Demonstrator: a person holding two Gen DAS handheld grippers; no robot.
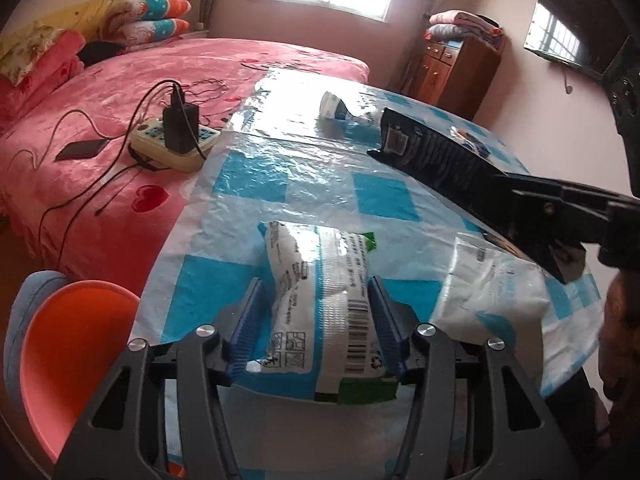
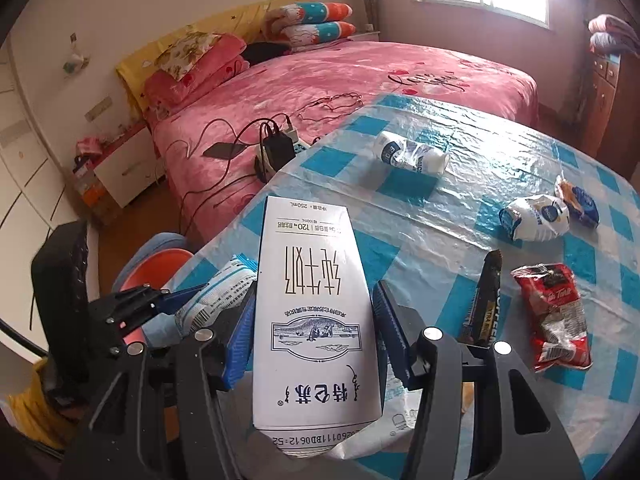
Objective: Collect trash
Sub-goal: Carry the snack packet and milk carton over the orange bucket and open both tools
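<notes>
The white wrapper [image 1: 320,304] lies on the checked tablecloth [image 1: 304,172] with its long axis running away from you, barcode end nearest, between the blue pads of your left gripper [image 1: 318,332]; its right pad meets the wrapper's edge, the left pad stands just off it. Your right gripper [image 2: 316,320] is clamped on the white milk carton [image 2: 314,312], held lengthwise along the fingers, pointing away over the table

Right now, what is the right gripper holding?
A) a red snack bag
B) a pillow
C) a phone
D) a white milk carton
D: the right gripper is shut on the white milk carton, whose sides sit between its blue pads.
</notes>
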